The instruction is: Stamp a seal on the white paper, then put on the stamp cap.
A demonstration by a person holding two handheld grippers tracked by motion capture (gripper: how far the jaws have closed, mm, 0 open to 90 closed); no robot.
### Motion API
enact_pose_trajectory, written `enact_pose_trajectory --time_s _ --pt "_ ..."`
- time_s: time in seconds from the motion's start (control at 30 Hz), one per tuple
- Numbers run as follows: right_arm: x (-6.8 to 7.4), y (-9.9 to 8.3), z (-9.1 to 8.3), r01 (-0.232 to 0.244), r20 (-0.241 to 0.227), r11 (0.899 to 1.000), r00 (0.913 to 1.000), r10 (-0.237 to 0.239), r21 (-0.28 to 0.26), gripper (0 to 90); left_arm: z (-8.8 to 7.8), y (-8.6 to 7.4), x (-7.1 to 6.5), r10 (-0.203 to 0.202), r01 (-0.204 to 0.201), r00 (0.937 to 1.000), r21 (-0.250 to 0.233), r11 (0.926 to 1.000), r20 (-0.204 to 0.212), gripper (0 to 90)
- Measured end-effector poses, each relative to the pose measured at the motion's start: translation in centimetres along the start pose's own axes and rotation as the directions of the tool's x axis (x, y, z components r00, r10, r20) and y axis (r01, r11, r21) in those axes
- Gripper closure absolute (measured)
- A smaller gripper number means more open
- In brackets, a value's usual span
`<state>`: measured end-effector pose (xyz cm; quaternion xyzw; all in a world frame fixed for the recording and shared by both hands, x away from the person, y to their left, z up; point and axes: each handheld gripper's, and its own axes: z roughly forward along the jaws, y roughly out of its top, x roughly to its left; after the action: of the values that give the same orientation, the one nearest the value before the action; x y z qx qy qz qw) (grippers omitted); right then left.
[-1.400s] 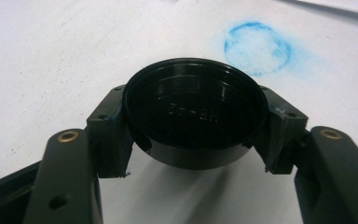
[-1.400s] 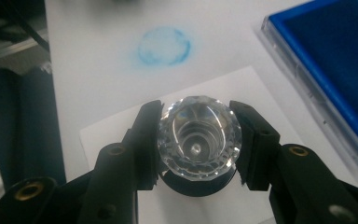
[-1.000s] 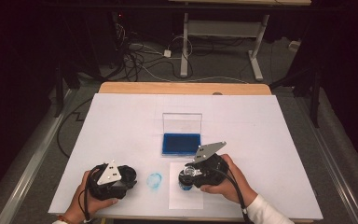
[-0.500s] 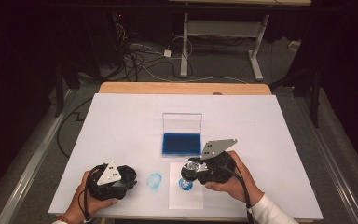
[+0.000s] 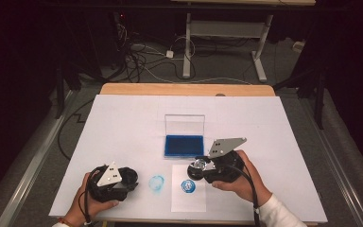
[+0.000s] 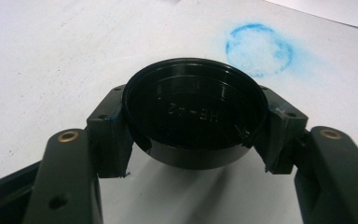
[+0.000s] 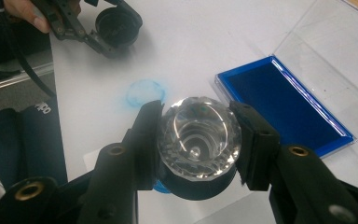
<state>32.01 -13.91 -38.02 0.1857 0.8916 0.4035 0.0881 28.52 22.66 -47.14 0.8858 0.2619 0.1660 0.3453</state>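
My right gripper [image 5: 197,169] is shut on a stamp [image 7: 198,140] with a black body and a clear faceted top. It holds the stamp just above a white sheet of paper [image 5: 189,201] that bears a round blue print [image 5: 187,186]. Just beyond the sheet lies a blue ink pad [image 5: 184,145] in a clear case, lid raised. At the front left my left gripper [image 6: 193,135] rests on the table, shut on a round black cap [image 6: 193,116]. The cap lies hollow side up. The left gripper [image 5: 130,178] points toward a blue ring smudge [image 5: 157,182].
A white cover spreads over the table [image 5: 123,123], with a wooden edge at the far side. The ink pad's clear lid [image 5: 185,125] stands up behind the pad. Cables and desk legs lie on the floor beyond the table.
My right gripper has lifted the stamp up off the paper and drawn back a little to the right, uncovering the blue print. The left gripper has stayed still.
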Motion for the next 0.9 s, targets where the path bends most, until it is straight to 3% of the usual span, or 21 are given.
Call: enact_pose_trajectory --time_s 0.43,0.67,0.9 --pt "-0.6 0.0 -1.2 -0.016 0.023 0.999 0.9996 0.017 -0.04 57.4 0.1 0.0 0.0 -0.004 0.004 1.0 -0.003 1.0 0.007 36.4" --pt "-0.4 0.1 -1.9 -0.006 0.045 0.998 0.9989 0.009 -0.064 57.3 0.3 0.1 -0.3 0.001 -0.001 1.0 0.013 0.9999 0.005 36.4" --pt "0.1 0.1 -2.3 0.003 0.048 0.997 0.9988 0.001 -0.076 57.4 0.2 0.7 -0.4 0.013 -0.013 0.9999 -0.01 0.9999 0.004 36.4"
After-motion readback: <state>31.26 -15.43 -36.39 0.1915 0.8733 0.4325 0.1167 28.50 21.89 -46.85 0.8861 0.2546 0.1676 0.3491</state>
